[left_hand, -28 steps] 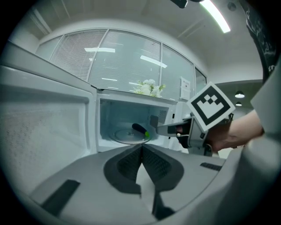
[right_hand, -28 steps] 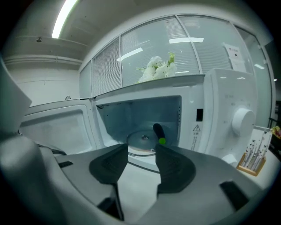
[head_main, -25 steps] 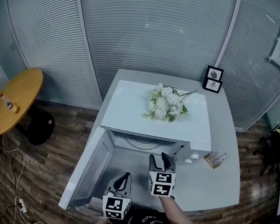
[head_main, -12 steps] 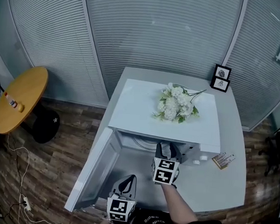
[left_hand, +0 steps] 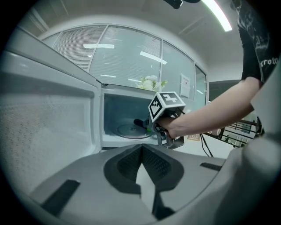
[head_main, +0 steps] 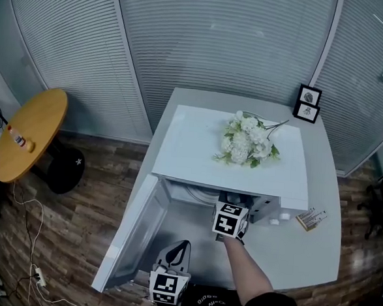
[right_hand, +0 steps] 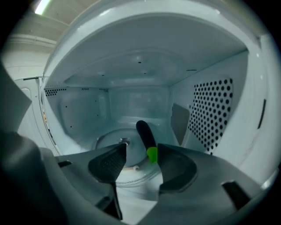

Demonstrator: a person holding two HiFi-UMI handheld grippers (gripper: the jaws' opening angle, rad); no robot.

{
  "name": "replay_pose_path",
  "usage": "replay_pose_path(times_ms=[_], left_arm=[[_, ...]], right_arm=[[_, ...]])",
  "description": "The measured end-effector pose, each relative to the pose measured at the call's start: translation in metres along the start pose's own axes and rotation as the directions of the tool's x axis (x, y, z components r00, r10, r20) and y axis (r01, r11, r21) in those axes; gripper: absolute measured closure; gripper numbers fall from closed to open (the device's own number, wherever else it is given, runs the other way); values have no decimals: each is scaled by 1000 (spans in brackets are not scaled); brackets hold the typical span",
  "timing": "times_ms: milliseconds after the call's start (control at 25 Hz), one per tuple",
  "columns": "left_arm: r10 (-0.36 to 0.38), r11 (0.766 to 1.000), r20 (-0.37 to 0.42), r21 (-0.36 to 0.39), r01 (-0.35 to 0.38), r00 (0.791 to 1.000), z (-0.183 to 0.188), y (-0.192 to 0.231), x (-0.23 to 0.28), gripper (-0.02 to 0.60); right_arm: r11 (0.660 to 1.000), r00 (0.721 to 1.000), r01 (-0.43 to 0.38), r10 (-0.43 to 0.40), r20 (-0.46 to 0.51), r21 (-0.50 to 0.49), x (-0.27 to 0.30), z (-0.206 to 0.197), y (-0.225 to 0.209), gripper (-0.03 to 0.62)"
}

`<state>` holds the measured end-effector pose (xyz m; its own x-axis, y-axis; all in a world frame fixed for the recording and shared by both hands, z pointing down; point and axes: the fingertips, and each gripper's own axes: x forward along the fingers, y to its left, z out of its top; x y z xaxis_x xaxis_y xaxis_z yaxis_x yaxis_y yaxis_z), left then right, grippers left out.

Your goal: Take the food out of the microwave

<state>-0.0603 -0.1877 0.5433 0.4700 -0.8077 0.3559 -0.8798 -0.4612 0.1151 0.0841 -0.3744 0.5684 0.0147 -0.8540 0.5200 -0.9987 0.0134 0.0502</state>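
Eggplant (right_hand: 146, 135) on the plate (right_hand: 109, 138) looks light, smooth, maybe slippery. Right tongs (right_hand: 141, 149) opening, nothing gripped yet; grab its dark middle. Left tongs (left_hand: 141, 148) closed, empty.

Blinds-covered glass walls (head_main: 218, 46), wood floor (head_main: 75, 226), round yellow table (head_main: 29, 134).
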Motion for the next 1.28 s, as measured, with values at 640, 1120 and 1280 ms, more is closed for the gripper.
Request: replay_pose_path(times_ms=[640,1120,1280], left_arm=[[-29,999,-26,14,29,999,-3,-3,4,574],[-15,1000,-31,10,15,999,-6,-4,3,574],[-17,1000,-31,11,17,999,-6,-5,4,574]], right_arm=[[994,988,111,-110,-110,7,29,-20,-11,384],[993,987,82,-69,-145,82,38,-25,-13,402],[994,988,72,-59,-146,85,38,-25,-14,409]])
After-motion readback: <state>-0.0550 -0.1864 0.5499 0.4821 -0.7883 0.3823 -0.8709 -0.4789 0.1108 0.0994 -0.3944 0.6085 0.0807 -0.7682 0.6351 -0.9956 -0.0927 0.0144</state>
